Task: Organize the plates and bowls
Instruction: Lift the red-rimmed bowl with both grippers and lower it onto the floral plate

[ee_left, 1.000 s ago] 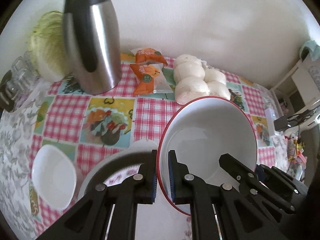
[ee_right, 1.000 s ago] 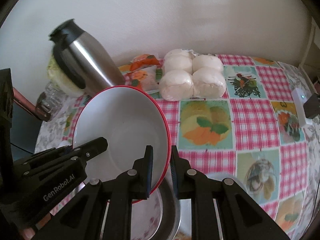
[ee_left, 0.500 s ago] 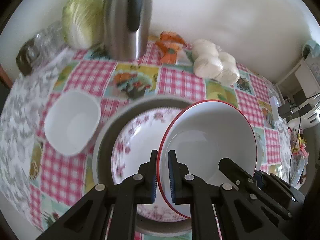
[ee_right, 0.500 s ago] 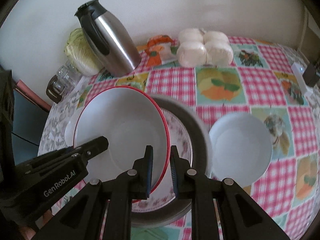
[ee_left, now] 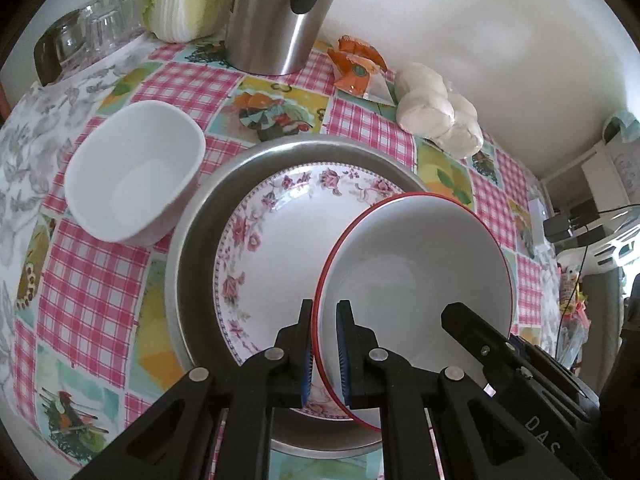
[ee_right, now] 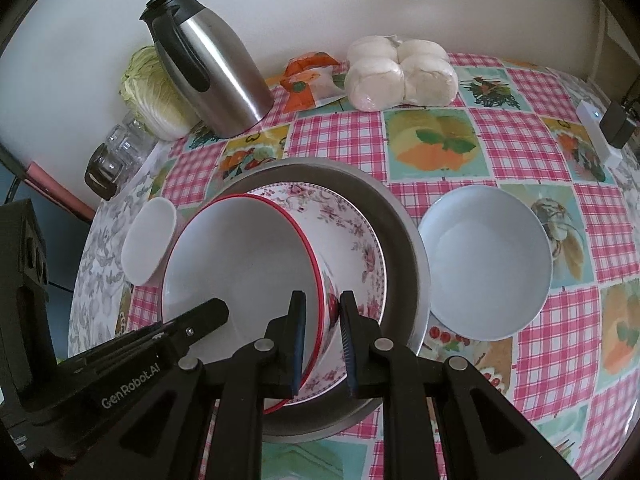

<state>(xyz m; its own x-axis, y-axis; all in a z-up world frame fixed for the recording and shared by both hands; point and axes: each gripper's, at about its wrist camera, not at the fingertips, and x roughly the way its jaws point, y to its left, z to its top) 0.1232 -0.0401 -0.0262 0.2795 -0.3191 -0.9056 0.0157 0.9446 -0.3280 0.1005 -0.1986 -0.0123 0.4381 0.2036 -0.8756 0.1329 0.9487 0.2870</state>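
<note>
A white bowl with a red rim (ee_left: 420,272) (ee_right: 240,264) is tilted over a pink floral plate (ee_left: 280,240) (ee_right: 352,232), which lies inside a round metal pan (ee_left: 192,248) (ee_right: 404,248). My left gripper (ee_left: 323,312) is shut on the bowl's left rim, and my right gripper (ee_right: 322,300) is shut on its right wall. Whether the bowl rests on the plate cannot be told. A white square bowl (ee_left: 132,176) (ee_right: 150,246) sits left of the pan. A pale round bowl (ee_right: 484,264) sits to its right.
At the back of the checked tablecloth stand a steel thermos jug (ee_right: 212,64), a cabbage (ee_left: 188,0), several glasses (ee_left: 88,32), an orange packet (ee_left: 356,68) and bagged white buns (ee_right: 400,76). A white device and a plug (ee_right: 598,132) lie at the right edge.
Both grippers have carried the red-rimmed bowl back from the jug and buns and down over the floral plate in the pan. The side bowls have come into view.
</note>
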